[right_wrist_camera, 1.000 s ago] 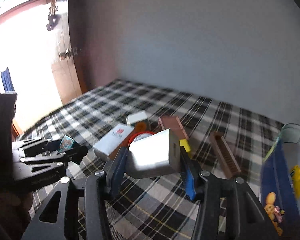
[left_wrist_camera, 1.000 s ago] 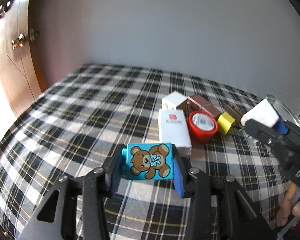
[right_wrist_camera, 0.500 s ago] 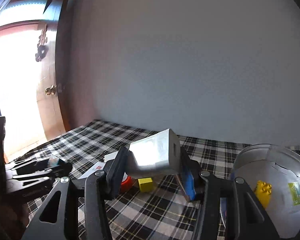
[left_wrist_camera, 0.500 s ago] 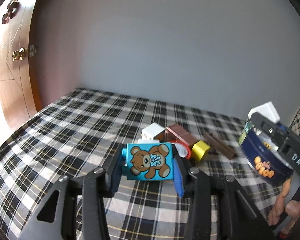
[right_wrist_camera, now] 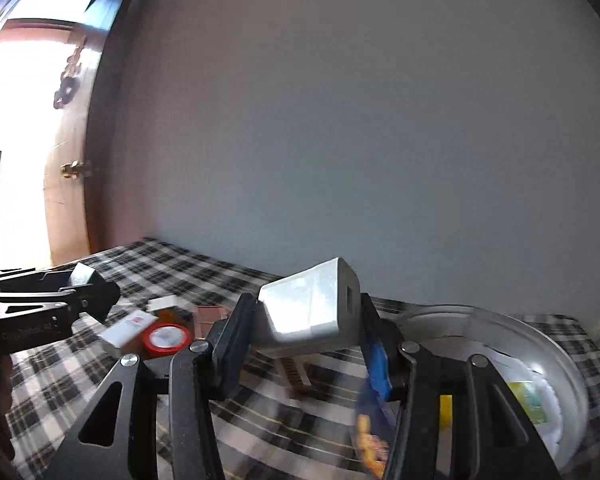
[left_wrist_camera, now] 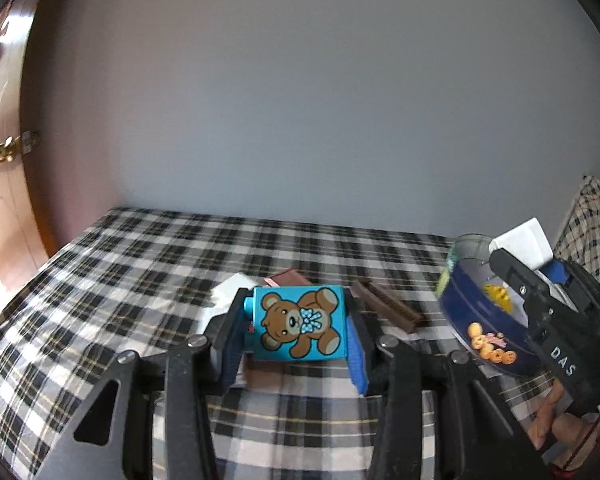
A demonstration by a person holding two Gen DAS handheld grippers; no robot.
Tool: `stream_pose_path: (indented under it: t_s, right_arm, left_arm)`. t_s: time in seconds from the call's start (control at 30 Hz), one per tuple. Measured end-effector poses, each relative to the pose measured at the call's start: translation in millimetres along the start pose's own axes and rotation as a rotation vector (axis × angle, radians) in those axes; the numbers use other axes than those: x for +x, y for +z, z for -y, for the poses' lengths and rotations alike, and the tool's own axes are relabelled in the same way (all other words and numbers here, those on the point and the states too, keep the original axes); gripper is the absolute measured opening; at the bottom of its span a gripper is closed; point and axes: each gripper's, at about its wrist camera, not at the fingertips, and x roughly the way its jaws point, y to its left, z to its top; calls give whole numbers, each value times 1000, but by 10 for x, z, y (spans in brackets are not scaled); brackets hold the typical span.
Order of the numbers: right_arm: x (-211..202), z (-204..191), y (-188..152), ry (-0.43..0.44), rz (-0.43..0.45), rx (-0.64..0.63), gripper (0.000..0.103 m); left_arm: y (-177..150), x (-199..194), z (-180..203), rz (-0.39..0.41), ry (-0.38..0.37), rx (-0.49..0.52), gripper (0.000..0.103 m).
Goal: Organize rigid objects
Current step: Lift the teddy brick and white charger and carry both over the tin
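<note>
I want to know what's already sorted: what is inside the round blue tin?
A yellow toy brick lies in the round blue tin, with a paper label nearby. The right gripper and its white charger hide the rest.

Turquoise bear-print block [left_wrist_camera: 300, 322], plaid cloth [left_wrist_camera: 140, 280]

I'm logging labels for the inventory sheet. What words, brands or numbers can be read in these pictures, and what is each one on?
"DAS": white letters on the black body of the right gripper, seen from the left wrist view; cut off, probably part of a longer word.
White box: red mark, too blurred to read.
Round blue tin: orange printing, too blurred to read.
Red tape roll: label unreadable.
Left gripper: faint lettering on its body, illegible.
</note>
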Motion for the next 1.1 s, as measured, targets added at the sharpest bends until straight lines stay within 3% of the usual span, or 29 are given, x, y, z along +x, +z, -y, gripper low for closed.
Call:
stream_pose_path:
  t_s: [0.3, 1.1]
  right_arm:
    - [-98, 460, 19, -74, 30, 102, 53]
    - [-223, 1263, -45, -250, 50, 190, 53]
  left_arm:
    - [114, 80, 443, 12, -49, 42, 42]
    - [250, 293, 1319, 15, -160, 124, 42]
